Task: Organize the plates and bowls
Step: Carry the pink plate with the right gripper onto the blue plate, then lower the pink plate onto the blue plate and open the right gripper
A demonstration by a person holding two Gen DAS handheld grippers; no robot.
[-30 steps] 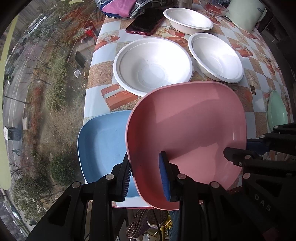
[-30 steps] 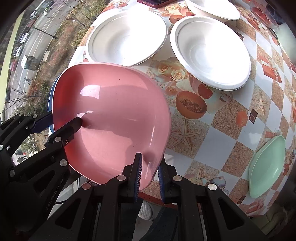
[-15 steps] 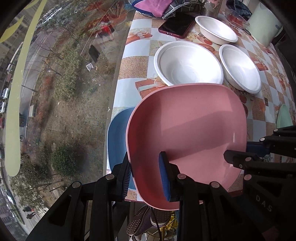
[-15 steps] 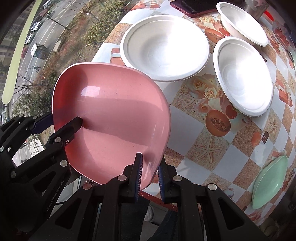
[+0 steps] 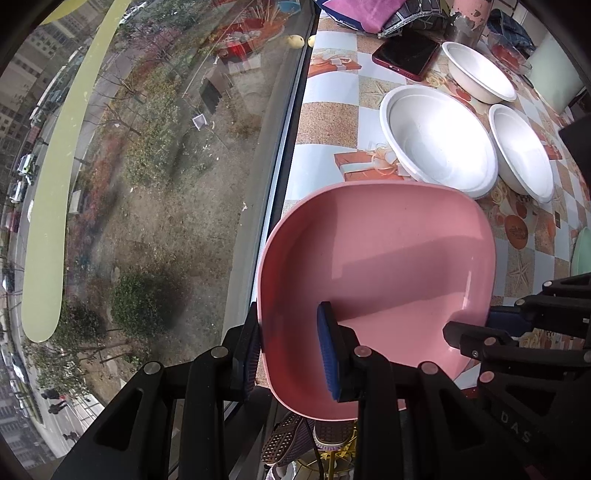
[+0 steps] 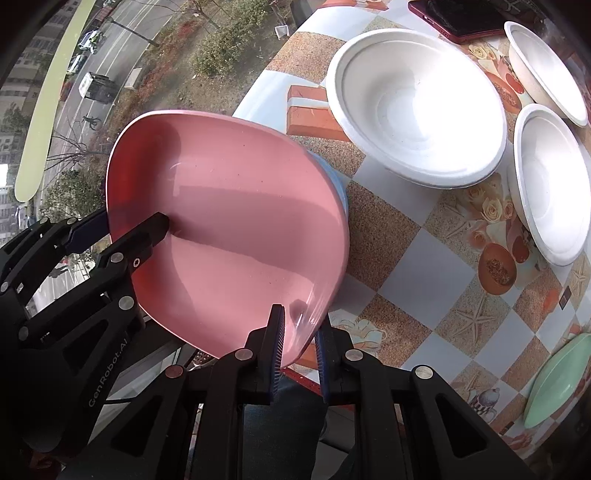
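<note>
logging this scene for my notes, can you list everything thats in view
pink plate: 1, pink, held above the table's near corner
blue plate: 1, blue, a sliver showing under the pink plate
white bowls: 3, white, mid to far table
green plate: 1, mint green, table's right edge
phone: 1, dark red, far end
folded cloths: pink and dark, far end
table: 1, checked patterned cover
left claw: shut on plate rim
right claw: shut on plate rim

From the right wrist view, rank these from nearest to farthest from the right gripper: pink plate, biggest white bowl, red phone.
1. pink plate: clamped in the right gripper, left of center.
2. biggest white bowl: on the table, upper middle.
3. red phone: top edge, beyond the bowl.
</note>
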